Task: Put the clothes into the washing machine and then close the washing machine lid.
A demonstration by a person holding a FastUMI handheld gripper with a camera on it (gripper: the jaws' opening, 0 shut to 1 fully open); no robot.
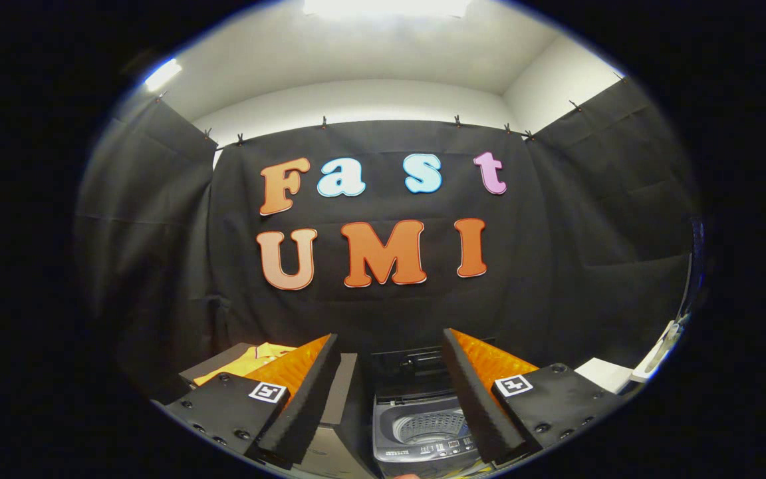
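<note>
Black cloth hangs across the whole back of the booth, under a pale ceiling with a light panel at the top of the frame. Low in the frame, just right of centre, sits the washing machine, a small grey top-loader; its lid stands raised behind the opening and I can see down into the perforated drum, which looks empty from here. At the lower left, on a dark surface beside the machine, lies the yellow garment, folded flat, partly hidden behind my left finger.

I hold the gripper with its fingers spread wide, nothing between them, the machine's opening showing in the gap.

By my reckoning no loading has started: the clothes are still outside and the lid is still up. Next I need to swing left and down over the garment, keep the fingers apart until they straddle a fold, then pinch enough cloth to lift it whole.
</note>
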